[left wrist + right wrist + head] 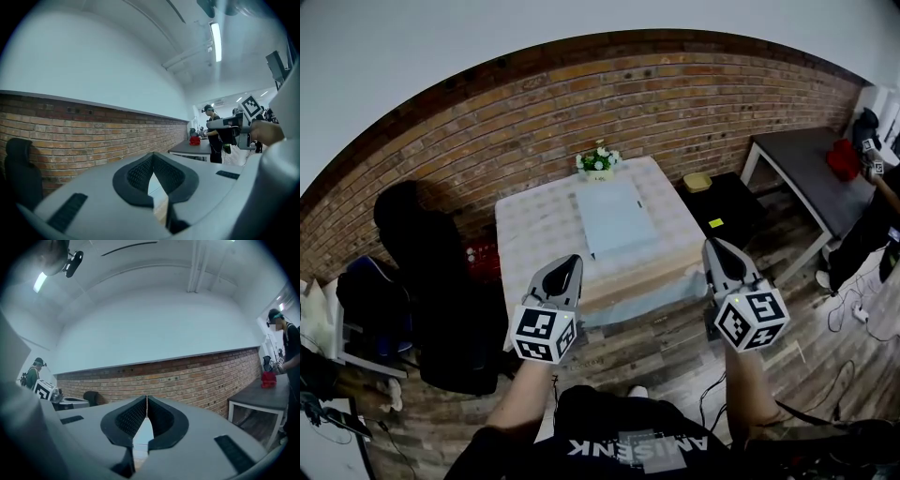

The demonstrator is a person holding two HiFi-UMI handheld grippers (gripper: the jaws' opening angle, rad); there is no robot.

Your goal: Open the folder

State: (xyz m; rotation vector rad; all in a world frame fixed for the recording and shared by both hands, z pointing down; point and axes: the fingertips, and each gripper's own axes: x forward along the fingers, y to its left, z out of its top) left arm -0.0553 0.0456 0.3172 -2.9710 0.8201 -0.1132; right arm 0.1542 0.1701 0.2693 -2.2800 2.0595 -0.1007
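Head view: folder [617, 217] lies flat mid-table [525, 234], beyond left gripper [573, 261] and right gripper [713, 247] (both pinched together, empty). I'd part one's jaws, then catch the cover's near edge.

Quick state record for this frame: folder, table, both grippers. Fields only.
folder: light blue flat folder, lying closed at mid-table
table: table under a white patterned cloth, set against the brick wall
also on table: small pot of white flowers, at the far edge behind the folder
left gripper: shut, empty, by the table's near edge
right gripper: shut, empty, by the near right corner
folder contact: none
task: not yet begun
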